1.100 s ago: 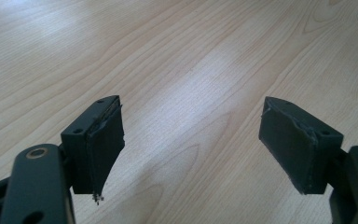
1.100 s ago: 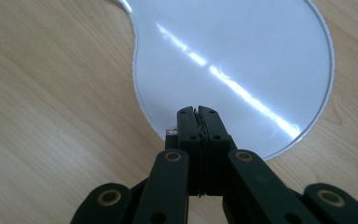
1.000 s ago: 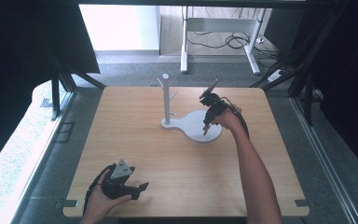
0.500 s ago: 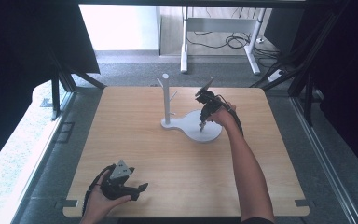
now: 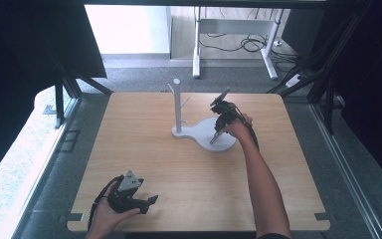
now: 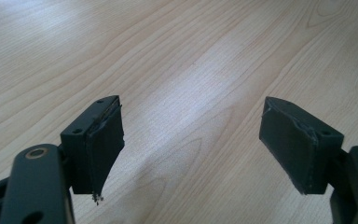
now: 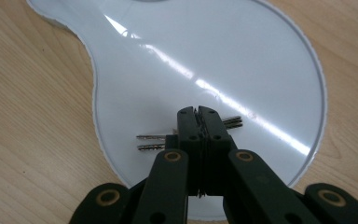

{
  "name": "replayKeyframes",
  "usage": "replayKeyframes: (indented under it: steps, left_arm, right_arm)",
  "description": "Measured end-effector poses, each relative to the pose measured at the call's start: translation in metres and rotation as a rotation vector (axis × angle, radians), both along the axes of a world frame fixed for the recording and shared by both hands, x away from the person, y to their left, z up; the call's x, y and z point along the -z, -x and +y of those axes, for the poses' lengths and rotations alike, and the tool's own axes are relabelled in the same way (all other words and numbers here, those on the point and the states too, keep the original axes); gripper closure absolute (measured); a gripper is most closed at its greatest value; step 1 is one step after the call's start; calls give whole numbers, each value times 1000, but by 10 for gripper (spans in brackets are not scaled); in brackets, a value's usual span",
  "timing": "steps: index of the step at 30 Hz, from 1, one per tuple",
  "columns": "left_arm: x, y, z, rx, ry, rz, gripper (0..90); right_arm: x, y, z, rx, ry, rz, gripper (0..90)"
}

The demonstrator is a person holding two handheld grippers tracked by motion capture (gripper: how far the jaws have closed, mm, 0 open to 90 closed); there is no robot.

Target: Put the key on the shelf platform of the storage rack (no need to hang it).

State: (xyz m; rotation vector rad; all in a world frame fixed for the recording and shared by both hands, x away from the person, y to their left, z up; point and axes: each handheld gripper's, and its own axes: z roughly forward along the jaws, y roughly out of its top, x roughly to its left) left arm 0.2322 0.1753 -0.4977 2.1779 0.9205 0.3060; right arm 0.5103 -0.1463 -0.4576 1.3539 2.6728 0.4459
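A white stand with a round-topped post (image 5: 177,104) and short pegs rises from a flat white base (image 5: 201,132) at the table's middle back. My right gripper (image 5: 218,130) points down over the base's round lobe. In the right gripper view its jaws (image 7: 198,112) are shut on a small bunch of metal keys (image 7: 151,142), whose blades stick out on both sides just above the glossy base (image 7: 214,56). My left gripper (image 5: 146,201) rests near the front left edge. Its jaws (image 6: 191,140) stand open over bare wood.
The wooden table (image 5: 144,139) has broad bare room left and in front of the stand. Beyond its far edge are grey floor, a white desk frame (image 5: 238,30) and cables. Dark frames stand on both sides.
The right hand has shifted only slightly above the white base, its jaws staying shut. The left hand and its gripper have not moved.
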Motion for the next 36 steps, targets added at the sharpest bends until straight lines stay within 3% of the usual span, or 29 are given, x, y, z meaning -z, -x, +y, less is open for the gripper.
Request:
replayKeyframes:
  steps: [8, 17, 24, 36]
  left_arm:
    - [1, 0, -2, 3, -9, 2, 221]
    - [3, 0, -4, 10, -13, 5, 220]
    - [1, -1, -2, 1, -12, 3, 220]
    - [0, 0, -3, 16, -4, 6, 220]
  right_arm:
    - [11, 0, -5, 6, -8, 7, 888]
    - [12, 0, -6, 16, -24, -14, 883]
    - [10, 2, -6, 14, -16, -26, 812]
    - [-12, 17, -13, 21, -64, -78, 585]
